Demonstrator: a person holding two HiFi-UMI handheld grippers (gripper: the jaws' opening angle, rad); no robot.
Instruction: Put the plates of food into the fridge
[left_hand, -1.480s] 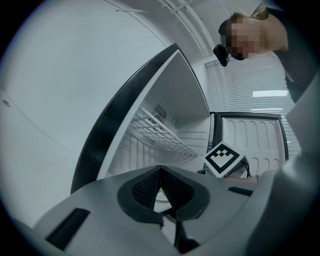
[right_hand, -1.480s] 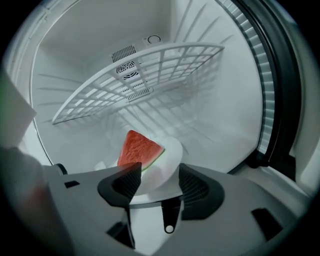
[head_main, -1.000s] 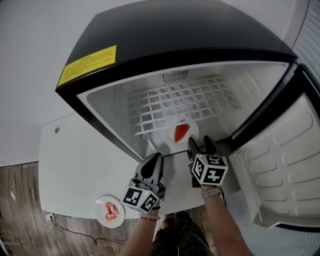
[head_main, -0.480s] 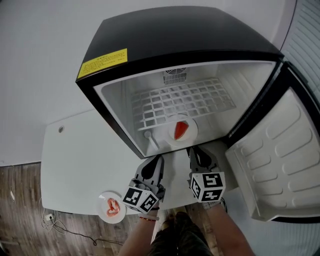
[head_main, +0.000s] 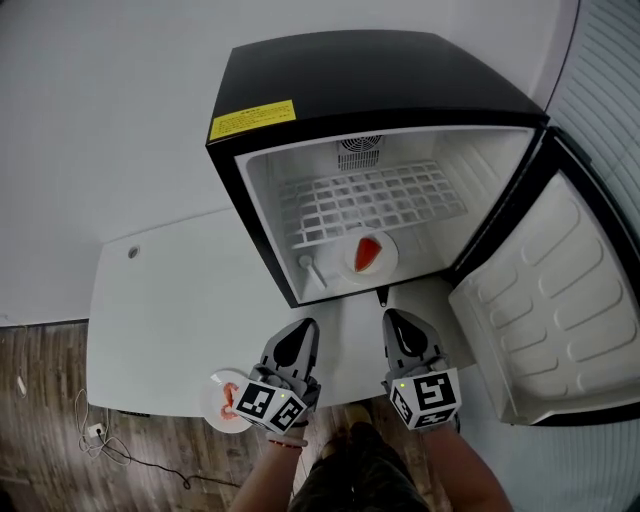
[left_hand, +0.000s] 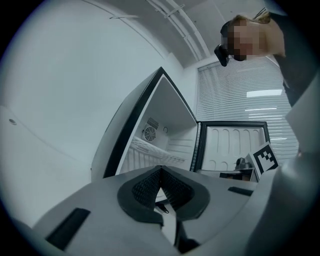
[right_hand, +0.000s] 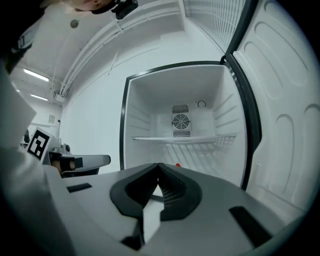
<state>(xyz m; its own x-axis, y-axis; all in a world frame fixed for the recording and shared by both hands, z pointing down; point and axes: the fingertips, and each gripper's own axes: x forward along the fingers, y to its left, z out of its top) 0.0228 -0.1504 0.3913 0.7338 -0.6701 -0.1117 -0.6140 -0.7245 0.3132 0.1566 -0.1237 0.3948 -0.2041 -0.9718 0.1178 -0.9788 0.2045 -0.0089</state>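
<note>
One plate (head_main: 368, 254) of red food is seen on the fridge (head_main: 380, 100) floor, under the shelf (head_main: 370, 200) (door (head_main: 540, 300) swung wide). A second plate (head_main: 222, 400) lies at the table (head_main: 170, 310) edge, just beside the left gripper (head_main: 303, 332). Its jaws are pressed together, empty. The right gripper (head_main: 398, 322) has just been closed on nothing.

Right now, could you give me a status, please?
Left gripper shut, empty; right gripper just closed, empty. One plate in fridge, other plate on table. Door open, clear.
</note>
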